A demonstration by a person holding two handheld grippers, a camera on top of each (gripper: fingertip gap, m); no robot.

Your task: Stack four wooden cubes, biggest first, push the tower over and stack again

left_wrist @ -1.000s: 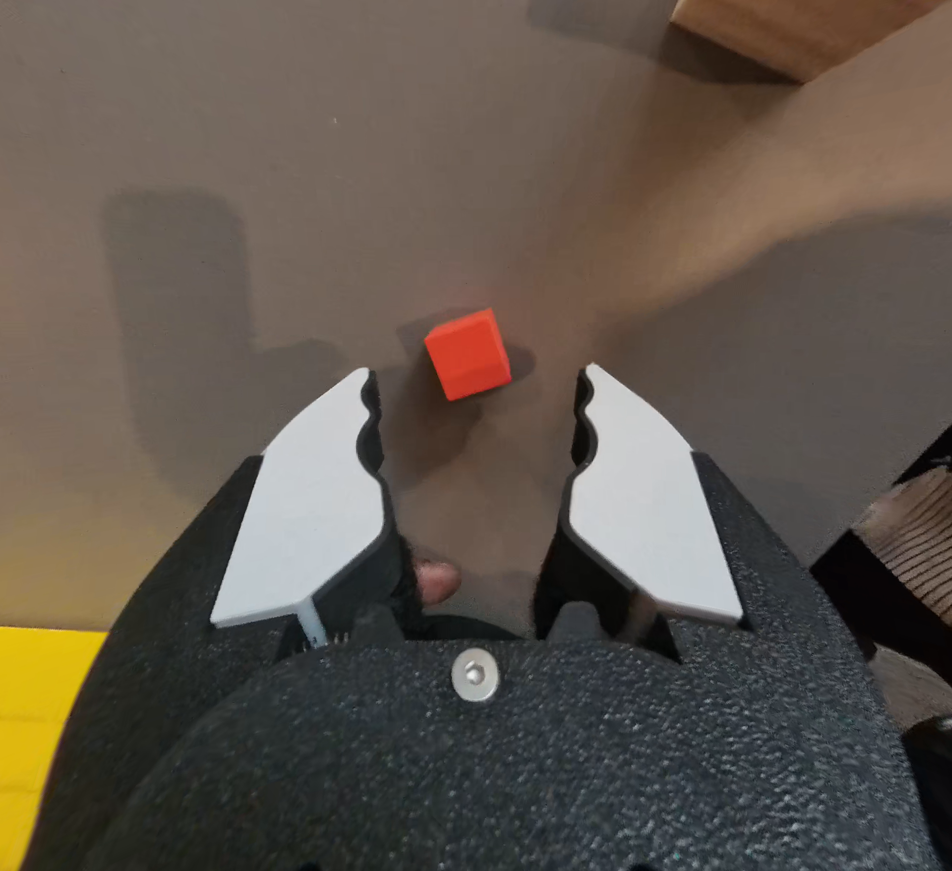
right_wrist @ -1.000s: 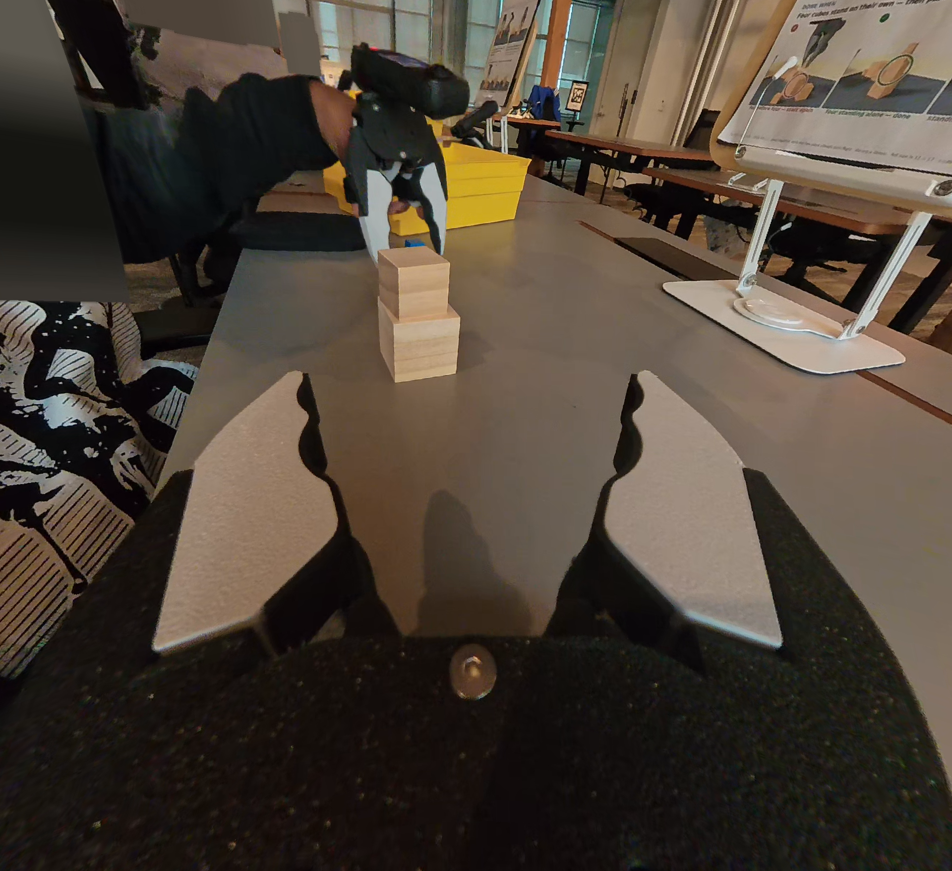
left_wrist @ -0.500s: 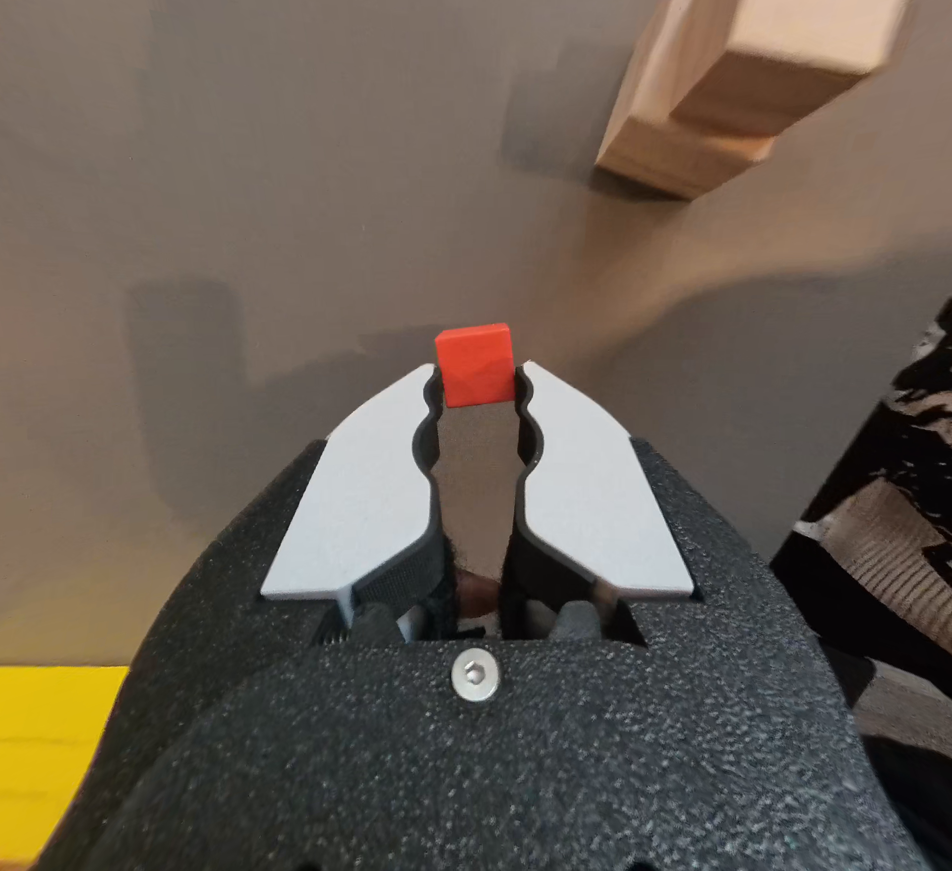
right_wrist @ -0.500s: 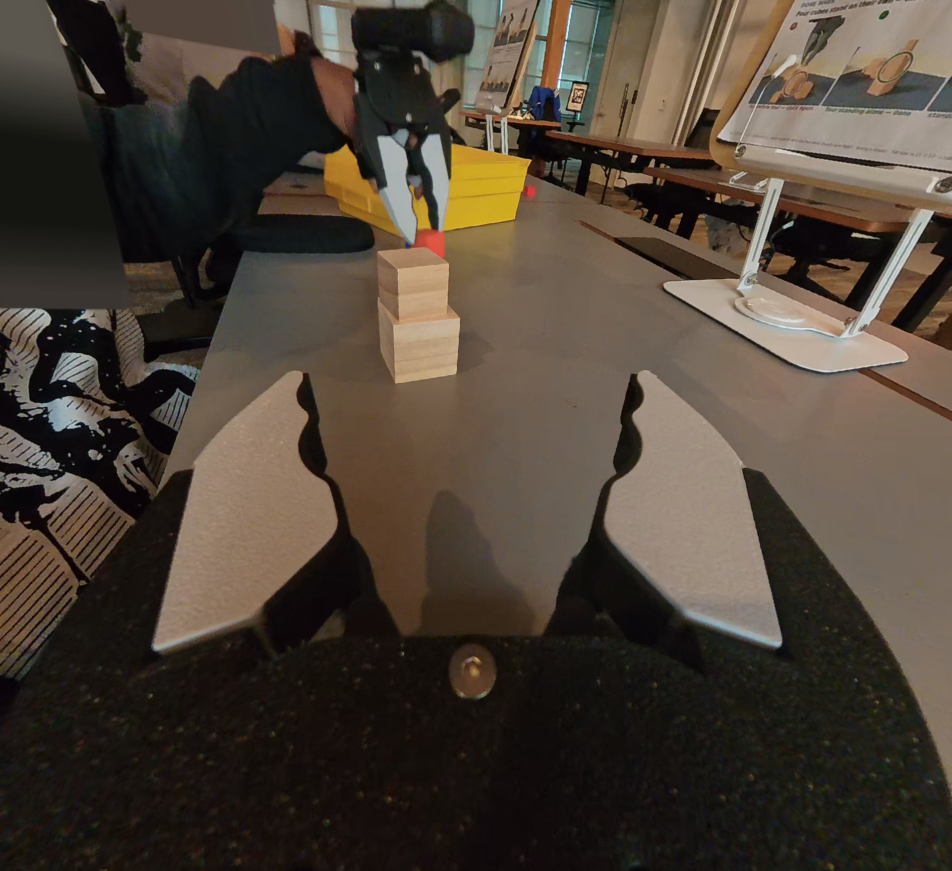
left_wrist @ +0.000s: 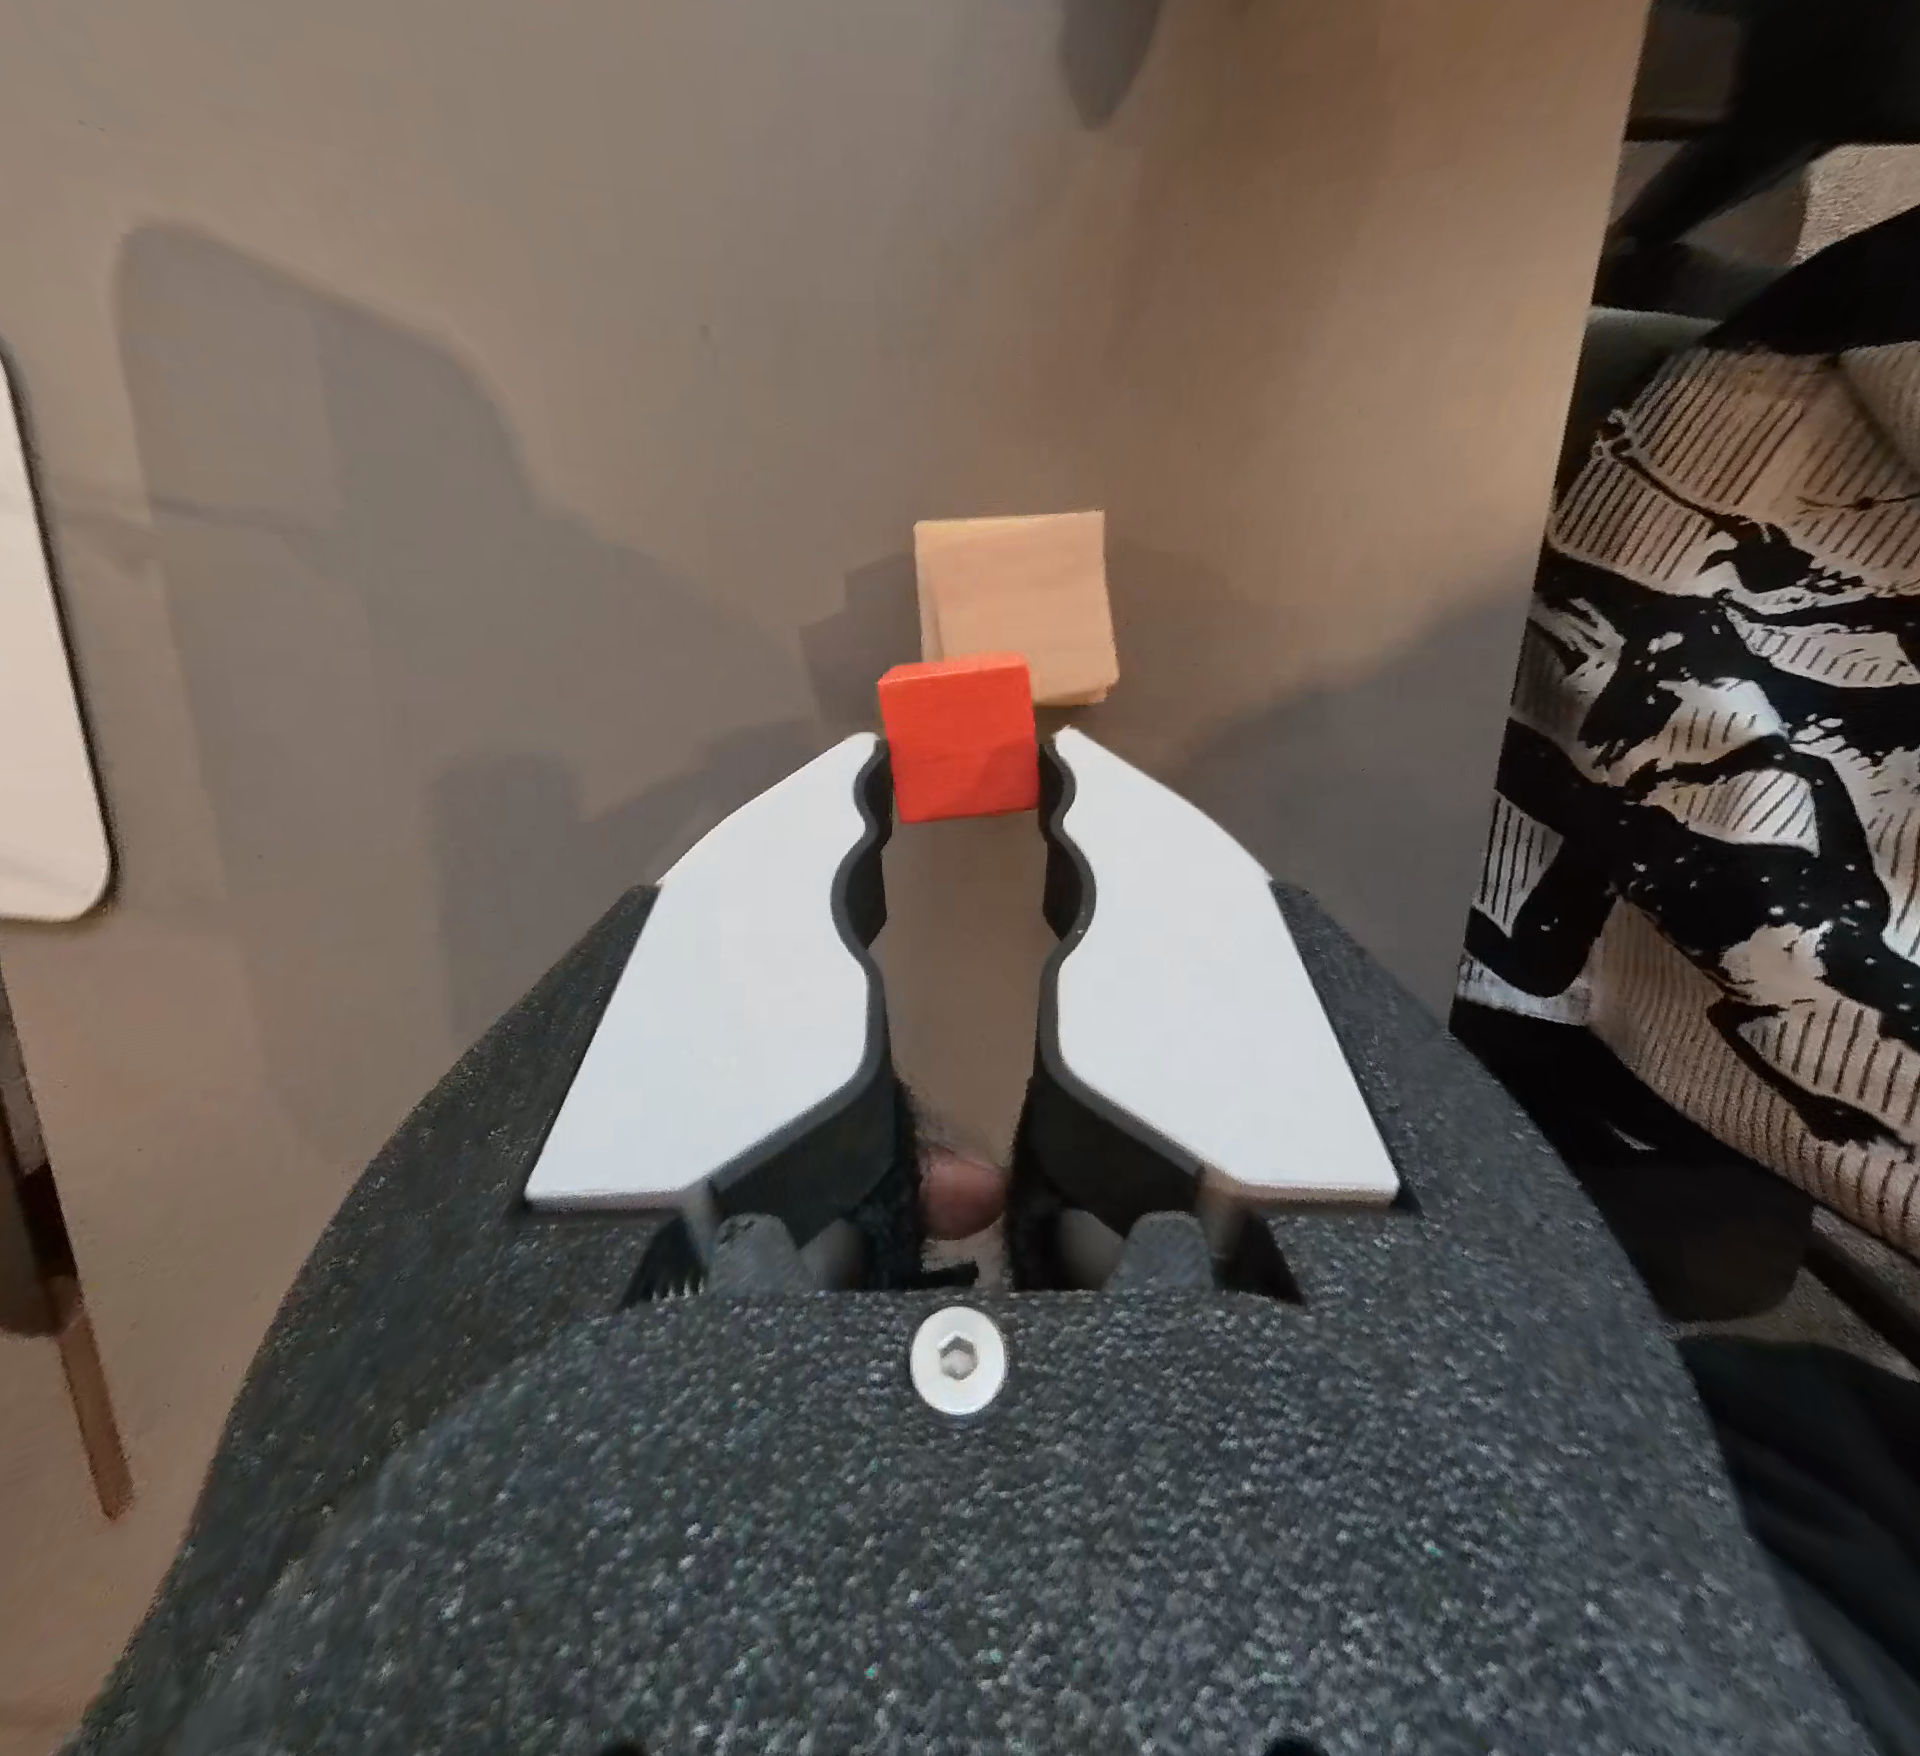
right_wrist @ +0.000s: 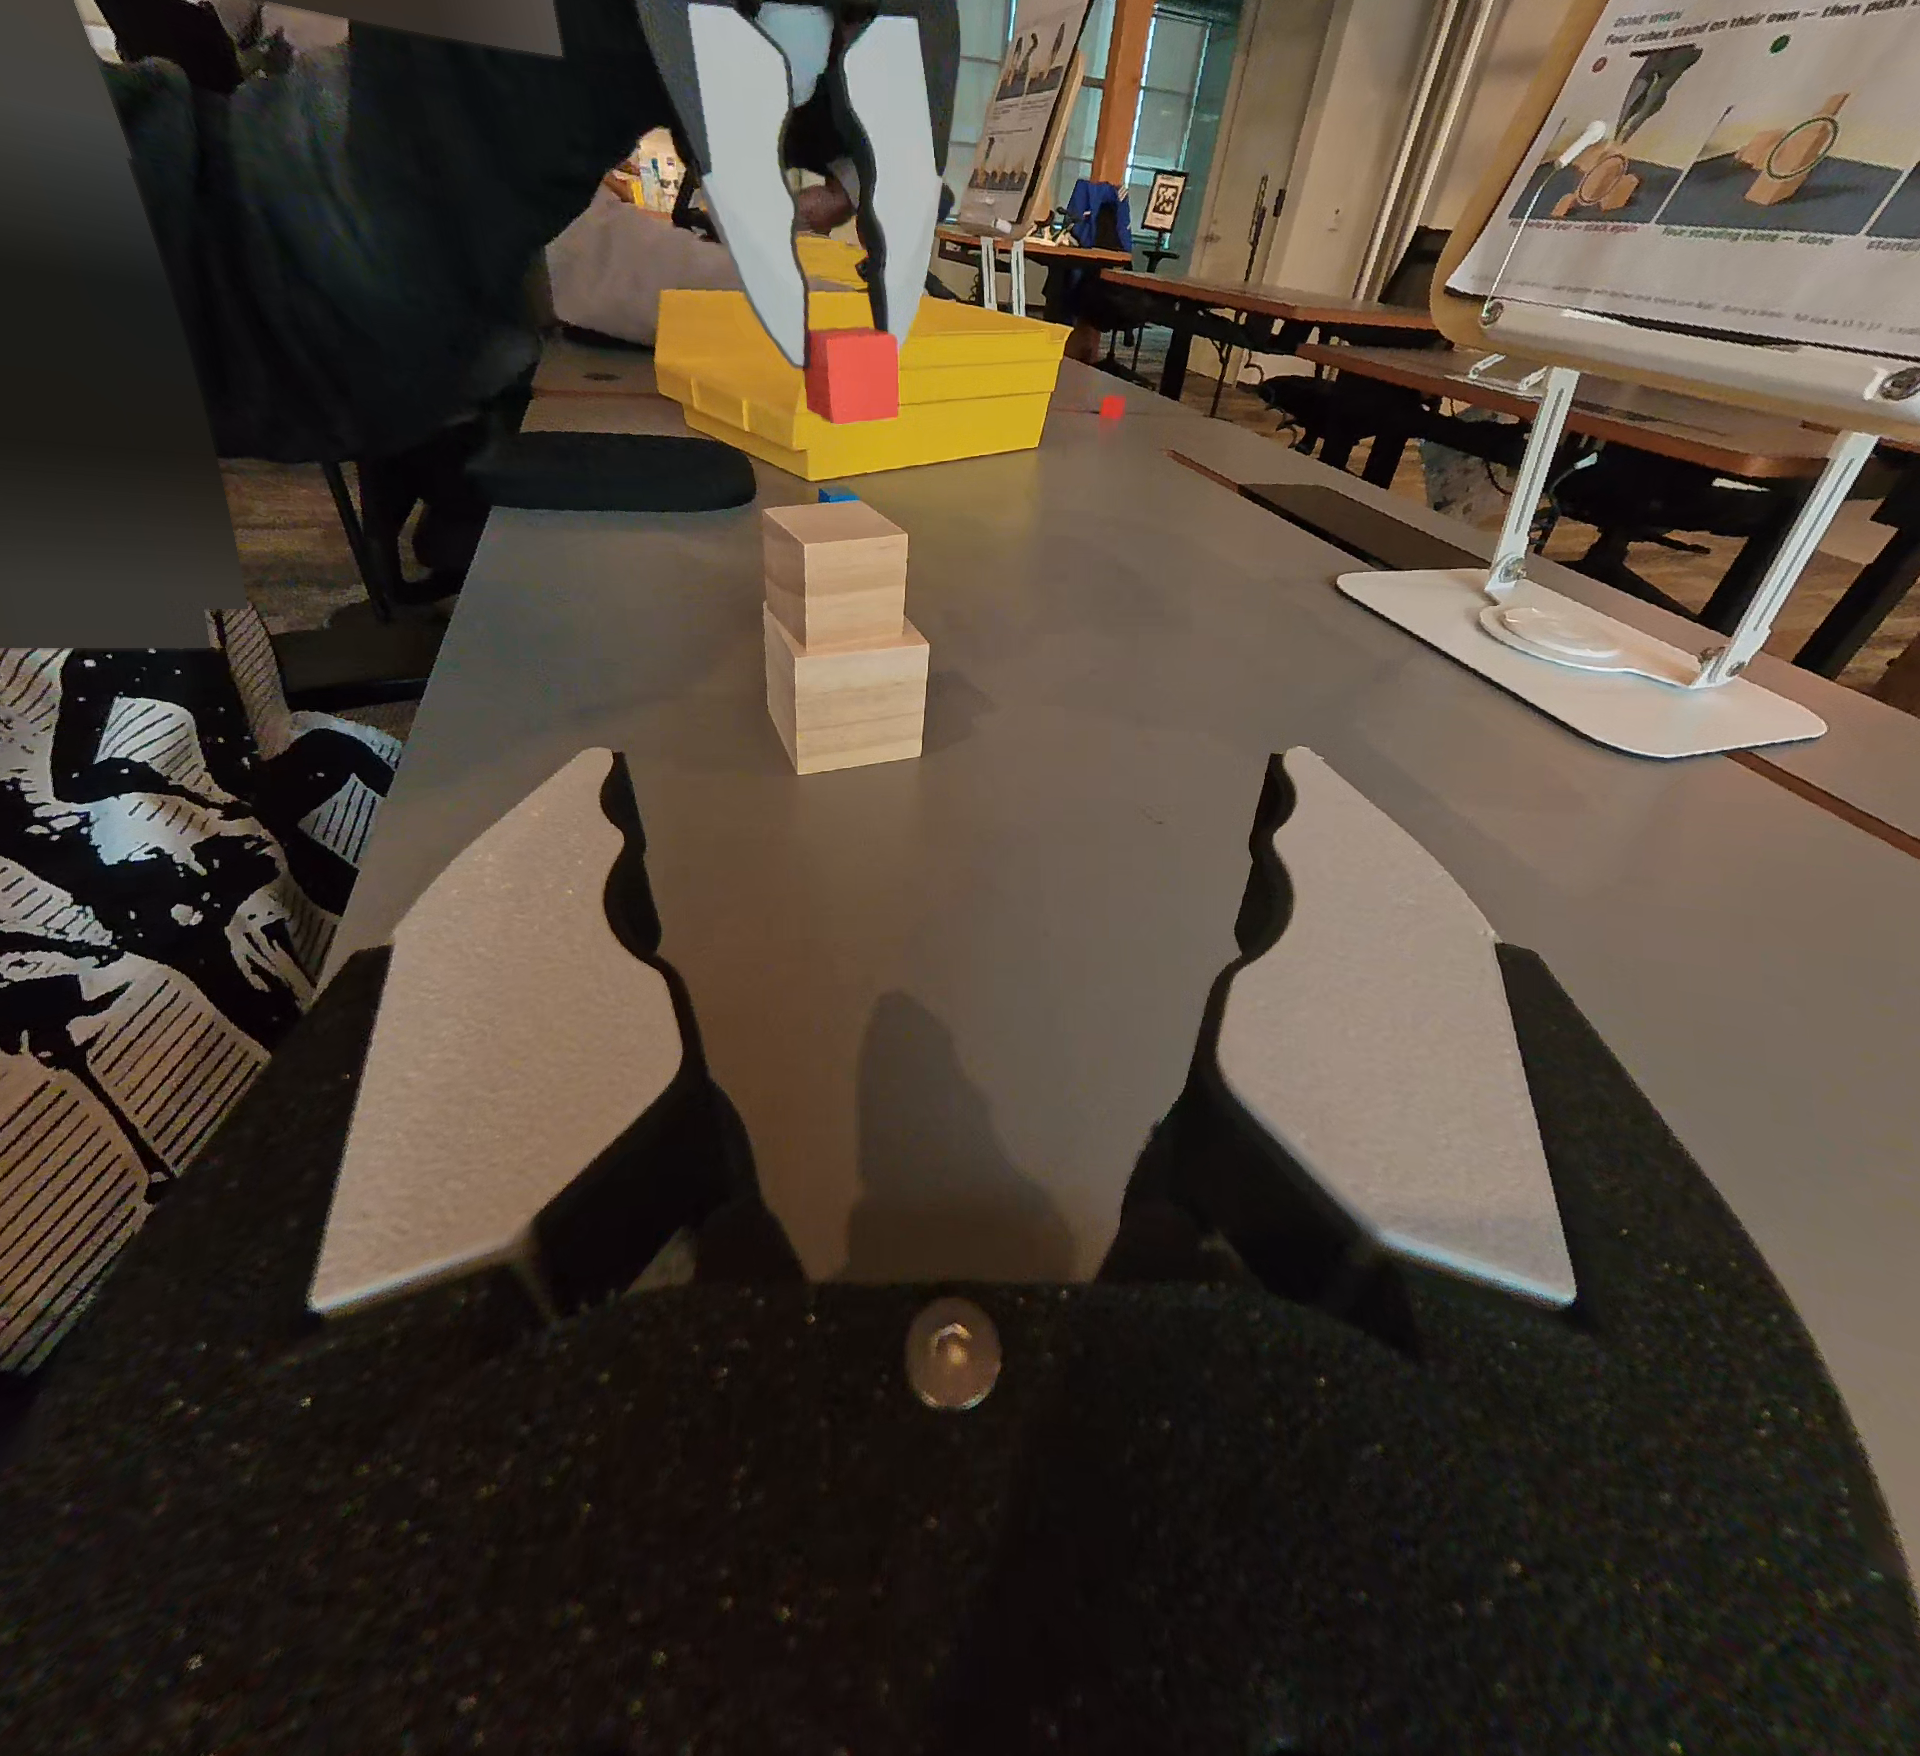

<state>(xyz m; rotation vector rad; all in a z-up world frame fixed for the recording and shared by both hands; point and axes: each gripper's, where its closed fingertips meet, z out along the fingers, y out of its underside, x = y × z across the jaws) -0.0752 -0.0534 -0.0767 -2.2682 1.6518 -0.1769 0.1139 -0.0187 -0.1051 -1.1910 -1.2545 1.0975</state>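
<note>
Two plain wooden cubes stand stacked on the grey table: a bigger one (right_wrist: 847,707) below, a smaller one (right_wrist: 834,572) on top. From above the stack shows as a tan square (left_wrist: 1016,617). My left gripper (left_wrist: 964,752) is shut on a small red cube (left_wrist: 960,736). In the right wrist view the left gripper (right_wrist: 847,333) hangs above the stack with the red cube (right_wrist: 852,376) clear of the top cube. My right gripper (right_wrist: 940,802) is open and empty, low over the table in front of the stack.
A yellow bin (right_wrist: 914,397) stands behind the stack. A tiny blue cube (right_wrist: 837,495) and a tiny red cube (right_wrist: 1112,406) lie on the table farther back. A white document stand (right_wrist: 1600,667) is at the right. The table's left edge borders a patterned cloth (right_wrist: 135,875).
My left gripper closed on the red cube, lifted it off the table and carried it to above the wooden stack. My right gripper has not moved.
</note>
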